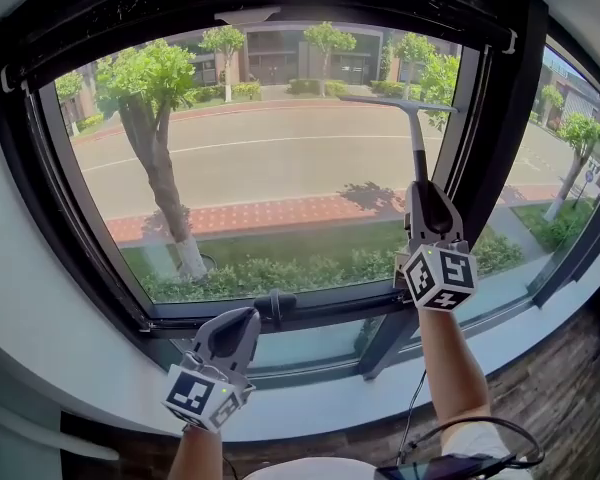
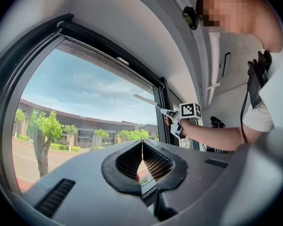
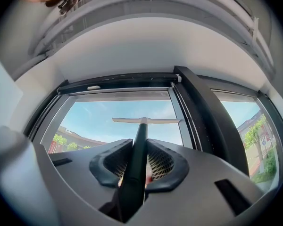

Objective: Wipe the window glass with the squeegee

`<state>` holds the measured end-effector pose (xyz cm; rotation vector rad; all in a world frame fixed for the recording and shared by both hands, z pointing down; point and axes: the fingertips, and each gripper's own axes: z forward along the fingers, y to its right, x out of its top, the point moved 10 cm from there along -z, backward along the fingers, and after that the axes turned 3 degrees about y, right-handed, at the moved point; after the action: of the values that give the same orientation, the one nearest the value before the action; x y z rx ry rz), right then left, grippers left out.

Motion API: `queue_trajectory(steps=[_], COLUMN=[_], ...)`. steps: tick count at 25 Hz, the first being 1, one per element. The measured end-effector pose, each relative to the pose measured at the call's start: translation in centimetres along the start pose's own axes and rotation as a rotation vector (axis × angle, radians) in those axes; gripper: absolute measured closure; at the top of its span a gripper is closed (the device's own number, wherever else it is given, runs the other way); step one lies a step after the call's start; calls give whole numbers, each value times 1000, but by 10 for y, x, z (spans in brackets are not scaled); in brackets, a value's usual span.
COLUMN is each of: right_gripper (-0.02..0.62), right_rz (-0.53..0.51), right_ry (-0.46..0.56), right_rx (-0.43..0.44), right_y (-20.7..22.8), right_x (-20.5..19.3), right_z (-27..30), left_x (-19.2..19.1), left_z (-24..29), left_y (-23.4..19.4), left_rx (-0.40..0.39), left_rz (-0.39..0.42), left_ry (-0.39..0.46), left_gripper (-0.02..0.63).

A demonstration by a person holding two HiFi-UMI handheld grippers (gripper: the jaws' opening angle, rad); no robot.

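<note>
Squeegee (image 1: 417, 138) is clamped by its dark handle betw. the right gripper (image 1: 427, 200) fingers, blade beyond them up by the window glass (image 1: 270, 168); prob. light, stiff shaft, soft rubber lip, so hold low on handle; left gripper (image 1: 242, 320) fingers pressed together, empty.

Clear glossy window glass (image 1: 270, 168); matt black squeegee (image 1: 412, 128) handle.

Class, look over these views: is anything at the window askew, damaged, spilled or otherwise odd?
Nothing stands out. The right gripper holds the squeegee by its handle, blade roughly level near the top of the window glass; the left gripper is shut and empty.
</note>
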<state>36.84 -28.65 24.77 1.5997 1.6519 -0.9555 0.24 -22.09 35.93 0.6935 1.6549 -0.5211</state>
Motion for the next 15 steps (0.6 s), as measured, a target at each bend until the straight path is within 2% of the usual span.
queue_trajectory(steps=[15], right_gripper=[497], right_rz=[-8], right_ry=[-144], right_rx=[0], right_y=[-7], right_x=[-77], right_z=[-68], left_x=[-4], left_z=[3], left_y=[2], left_rx=[-10], left_rz=[-14], left_ry=[-9], left_gripper=[588])
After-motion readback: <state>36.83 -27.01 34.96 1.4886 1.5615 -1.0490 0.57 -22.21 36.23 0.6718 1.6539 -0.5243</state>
